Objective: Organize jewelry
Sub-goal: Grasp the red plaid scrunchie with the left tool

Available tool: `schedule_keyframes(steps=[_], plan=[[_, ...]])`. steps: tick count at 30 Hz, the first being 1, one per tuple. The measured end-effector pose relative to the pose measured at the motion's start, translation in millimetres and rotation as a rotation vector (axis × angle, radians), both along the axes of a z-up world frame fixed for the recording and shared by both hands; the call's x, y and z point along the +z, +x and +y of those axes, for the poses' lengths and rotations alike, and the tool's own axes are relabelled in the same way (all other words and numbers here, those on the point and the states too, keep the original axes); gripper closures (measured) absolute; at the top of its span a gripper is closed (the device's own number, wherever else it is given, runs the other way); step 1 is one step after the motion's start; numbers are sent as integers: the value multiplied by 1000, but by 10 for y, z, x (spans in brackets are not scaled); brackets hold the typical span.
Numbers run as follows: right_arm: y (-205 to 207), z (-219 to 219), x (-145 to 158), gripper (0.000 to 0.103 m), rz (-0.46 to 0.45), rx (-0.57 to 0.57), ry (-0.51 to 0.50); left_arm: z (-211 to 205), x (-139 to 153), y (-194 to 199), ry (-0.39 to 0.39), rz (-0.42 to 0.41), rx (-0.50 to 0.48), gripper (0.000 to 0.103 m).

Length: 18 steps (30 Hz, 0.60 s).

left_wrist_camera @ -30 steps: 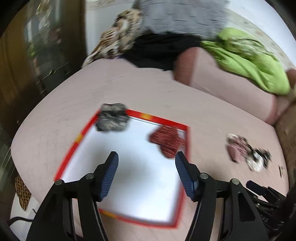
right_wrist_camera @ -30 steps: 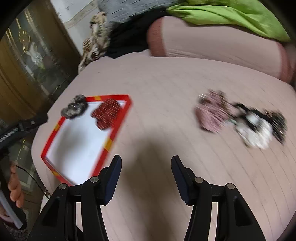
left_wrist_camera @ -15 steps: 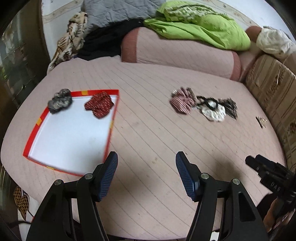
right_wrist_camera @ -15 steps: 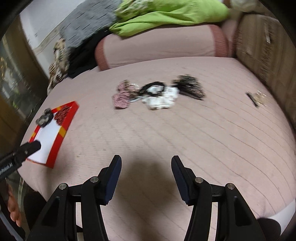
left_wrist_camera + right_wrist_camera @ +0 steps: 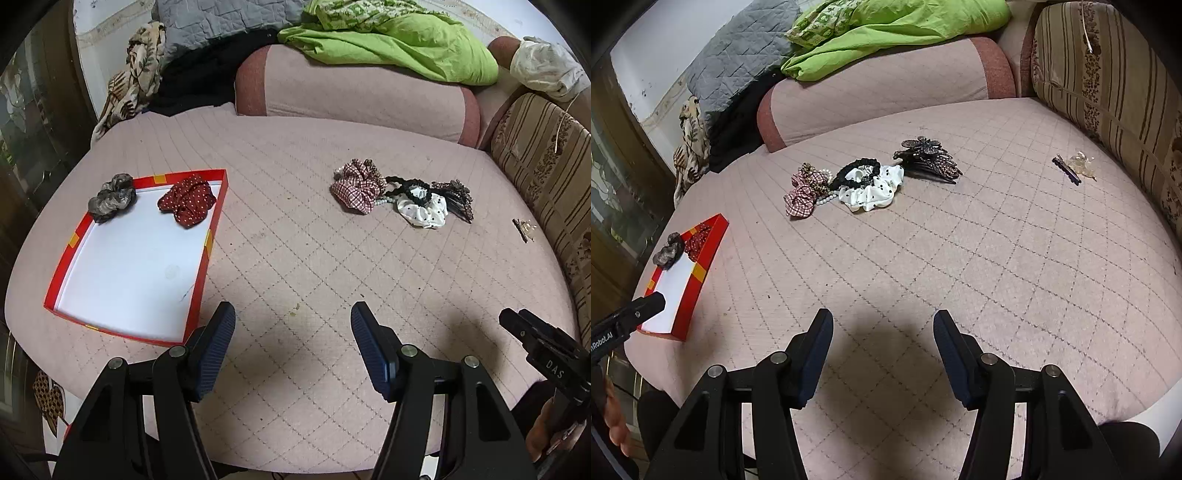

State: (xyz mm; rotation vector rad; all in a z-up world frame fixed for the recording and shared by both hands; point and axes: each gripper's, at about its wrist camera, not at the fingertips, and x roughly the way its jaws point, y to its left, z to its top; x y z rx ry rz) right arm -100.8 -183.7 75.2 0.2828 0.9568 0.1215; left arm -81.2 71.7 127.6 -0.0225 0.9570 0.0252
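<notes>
Currently both tools are empty and held back at the near edge of the quilted pink cushion [image 5: 960,240]. Left gripper [image 5: 293,325]: jaws apart, nothing between them. Right gripper [image 5: 882,332]: jaws apart, likewise nothing held.

Sorted so far: a grey scrunchie [image 5: 110,197] and a red dotted scrunchie [image 5: 187,201] lie at the far end of the red-rimmed tray [image 5: 205,254]. The tray sits ahead and to the left of the left gripper, its near corner just beside the left finger.

Unsorted cluster: plaid scrunchie [image 5: 803,194], white dotted scrunchie [image 5: 871,190] with a black hair tie [image 5: 857,170] lying over it, and a dark butterfly clip [image 5: 929,158] touching the cluster's right end. A bead strand seems to run between plaid and white pieces; too small to confirm. A small clip pair [image 5: 1075,168] lies well apart, far to the right.

Key relation: from the right gripper the cluster lies straight ahead, slightly left, strung out left-to-right across the line of approach. From the left gripper it lies ahead and to the right. Judgement: the two stand about equally far; the plaid piece, at the tray-side end, looks the likeliest next pick.

Risk (judgement): pieces overlap, so one grab may drag a neighbour.
</notes>
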Motion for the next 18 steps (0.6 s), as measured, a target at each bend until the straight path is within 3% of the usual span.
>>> schedule_keyframes(steps=[8, 18], plan=[[114, -102, -142, 42, 21, -11, 5, 6, -98, 387, -39, 26, 14, 39], [420, -270, -345, 42, 51, -45, 19, -254, -395, 1441, -93, 56, -59, 40]])
